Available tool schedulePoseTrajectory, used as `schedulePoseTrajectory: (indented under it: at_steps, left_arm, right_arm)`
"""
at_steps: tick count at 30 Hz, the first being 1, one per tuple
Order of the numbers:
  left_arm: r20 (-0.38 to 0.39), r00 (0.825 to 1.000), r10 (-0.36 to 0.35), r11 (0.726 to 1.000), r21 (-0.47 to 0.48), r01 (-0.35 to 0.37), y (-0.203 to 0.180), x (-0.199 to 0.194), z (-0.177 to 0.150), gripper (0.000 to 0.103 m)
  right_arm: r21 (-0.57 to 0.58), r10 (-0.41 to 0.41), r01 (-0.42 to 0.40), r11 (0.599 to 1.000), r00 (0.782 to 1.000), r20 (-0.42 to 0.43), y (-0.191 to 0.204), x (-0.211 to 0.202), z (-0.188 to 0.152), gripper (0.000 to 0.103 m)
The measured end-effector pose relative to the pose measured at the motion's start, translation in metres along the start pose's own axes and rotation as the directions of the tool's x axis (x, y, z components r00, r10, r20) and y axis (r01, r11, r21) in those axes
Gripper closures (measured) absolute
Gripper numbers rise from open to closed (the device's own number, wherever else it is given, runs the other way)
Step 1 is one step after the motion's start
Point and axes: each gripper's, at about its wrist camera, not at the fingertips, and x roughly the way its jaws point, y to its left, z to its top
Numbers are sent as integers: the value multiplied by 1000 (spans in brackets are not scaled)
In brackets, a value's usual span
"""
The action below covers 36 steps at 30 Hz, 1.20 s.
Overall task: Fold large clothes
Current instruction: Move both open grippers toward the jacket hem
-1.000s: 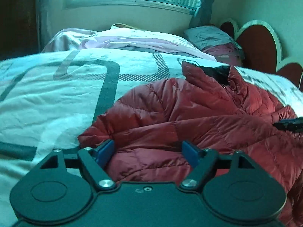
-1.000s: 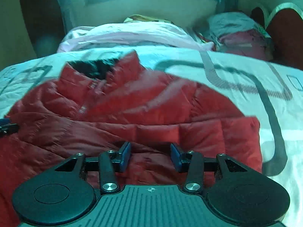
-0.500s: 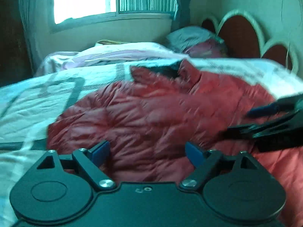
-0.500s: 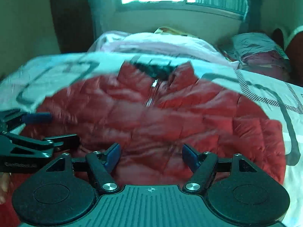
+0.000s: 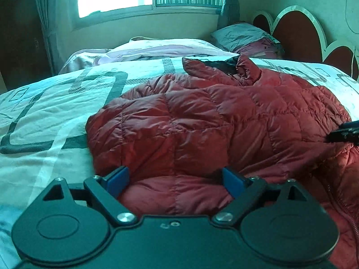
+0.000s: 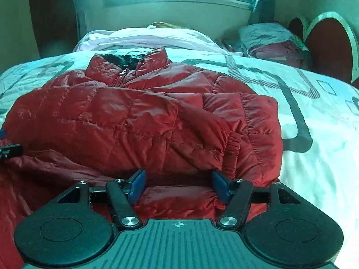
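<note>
Red puffer jacket (image 5: 202, 121) being spread on bed (image 5: 44, 112) | left gripper (image 5: 175, 179) being held wide, unclamped, above hem | right gripper (image 6: 178, 185) being narrowed, jacket fabric between jaws, pads not pressing

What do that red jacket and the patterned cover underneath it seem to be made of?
The red jacket looks like thin, glossy synthetic shell, perhaps nylon, over soft filling: it shines at the creases and is stitched into puffy quilted squares. Its collar lining appears dark and shiny. The bed cover looks like matte woven cloth, probably cotton or a blend, printed with grey lines.
</note>
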Motion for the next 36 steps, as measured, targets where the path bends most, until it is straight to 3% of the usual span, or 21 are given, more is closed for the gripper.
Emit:
schedulePoseTrajectory:
  at_steps: [4,8,10,13,17,18,20,21,22,27,30,36]
  left_arm:
    - [48,999,-13,1000,-9,13,-2,-6,17,16]
    - [65,998,-14,999,30,12,-8,8,43,15]
    - [23,999,-25,999,28,25,-7,25,48,16]
    - [-31,998,-48,998,32,49,-4,49,41,12]
    - [-12,999,-34,999,42,35,-3,36,37,11]
    - [14,1000,-23,999,45,22,-2,27,34,4]
    - [42,999,0,999,48,-2,0,11,27,0]
    - [41,999,4,999,48,-6,3,3,21,0]
    - [30,1000,5,999,44,-6,5,-3,15,2]
    - [-25,1000,-14,1000,19,15,21,-47,-24,6]
    - [-66,998,-24,1000,-20,22,28,-77,-52,14]
    - [-112,993,25,998,-49,-31,26,-132,-100,22]
  right_arm:
    - [55,-7,2,998,996,88,-6,-18,12,39]
    - [119,-34,20,993,993,115,-17,-6,42,39]
    - [142,-38,25,990,996,86,-23,9,52,39]
    - [139,-38,45,989,998,-53,-29,44,51,39]
    - [137,-26,31,990,999,-38,-32,29,45,39]
    - [148,-24,24,989,1000,-1,-35,15,43,39]
    - [175,-8,1,985,999,39,-43,-11,34,37]
    - [184,3,-12,983,999,48,-46,-24,29,23]
    - [183,12,-23,983,998,64,-50,-38,22,20]
    - [199,58,-64,978,998,35,-69,-95,-16,20]
    - [198,85,-83,977,996,-3,-78,-127,-54,20]
    - [268,138,-113,957,987,-77,-102,-169,-138,20]
